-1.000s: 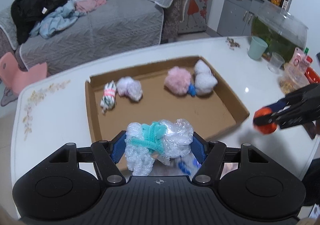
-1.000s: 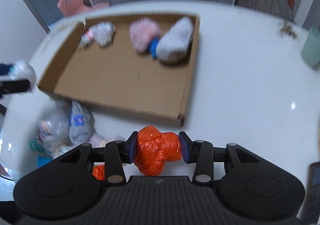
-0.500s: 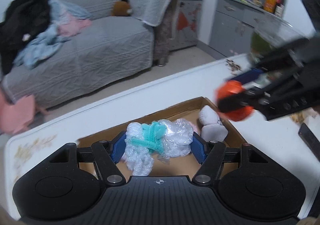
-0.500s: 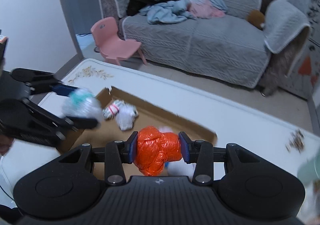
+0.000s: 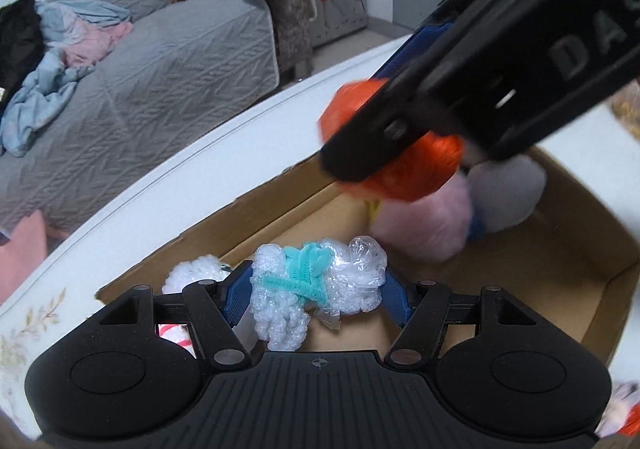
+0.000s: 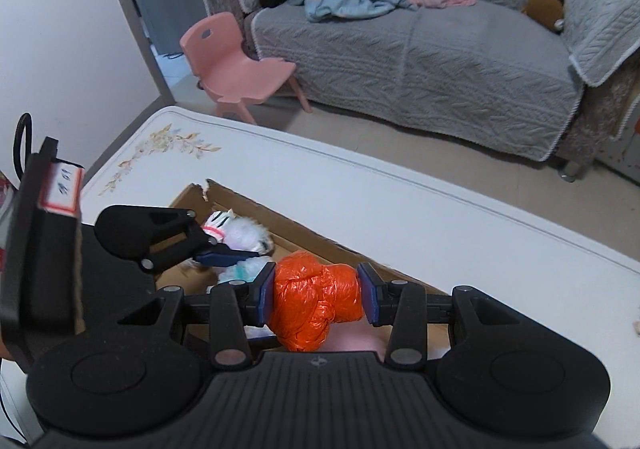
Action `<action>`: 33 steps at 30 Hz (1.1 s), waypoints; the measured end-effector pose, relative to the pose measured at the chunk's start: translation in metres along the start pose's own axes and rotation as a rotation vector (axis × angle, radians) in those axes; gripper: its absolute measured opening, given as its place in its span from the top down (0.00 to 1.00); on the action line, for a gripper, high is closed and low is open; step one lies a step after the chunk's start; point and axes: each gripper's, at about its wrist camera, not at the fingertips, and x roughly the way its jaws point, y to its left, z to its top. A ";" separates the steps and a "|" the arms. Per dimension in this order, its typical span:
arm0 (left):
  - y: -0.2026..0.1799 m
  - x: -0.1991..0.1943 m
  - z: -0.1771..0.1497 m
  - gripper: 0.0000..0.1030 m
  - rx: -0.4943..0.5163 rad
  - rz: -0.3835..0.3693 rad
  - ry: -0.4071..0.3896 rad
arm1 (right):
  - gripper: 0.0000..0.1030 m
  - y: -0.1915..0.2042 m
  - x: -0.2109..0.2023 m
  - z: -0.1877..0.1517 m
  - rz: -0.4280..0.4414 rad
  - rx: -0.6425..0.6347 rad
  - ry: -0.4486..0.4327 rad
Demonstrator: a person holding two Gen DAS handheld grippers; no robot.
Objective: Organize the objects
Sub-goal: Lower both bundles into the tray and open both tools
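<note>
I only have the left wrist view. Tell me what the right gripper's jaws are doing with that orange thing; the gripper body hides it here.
Observer: The right gripper has its jaws shut on the orange plastic bundle, one blue pad pressed on each side.
Operator: Say what lies under it.
Observer: In the right wrist view it hangs over the cardboard tray, with something pink just below the bundle.
Operator: Now report how my left gripper looks from there.
Observer: The left gripper reaches in from the left, low over the tray, close beside a white fluffy bundle with a striped tie. Whether they touch I cannot tell.
</note>
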 end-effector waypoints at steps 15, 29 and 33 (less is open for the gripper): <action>0.003 0.010 -0.006 0.28 -0.019 -0.002 -0.003 | 0.62 -0.013 0.052 -0.011 -0.079 -0.053 0.119; 0.000 0.007 -0.005 0.24 -0.137 -0.003 -0.013 | 0.53 -0.001 0.057 -0.010 -0.111 -0.090 0.139; -0.003 0.001 -0.001 0.14 -0.169 -0.008 0.001 | 0.48 -0.002 0.046 -0.007 -0.102 -0.073 0.139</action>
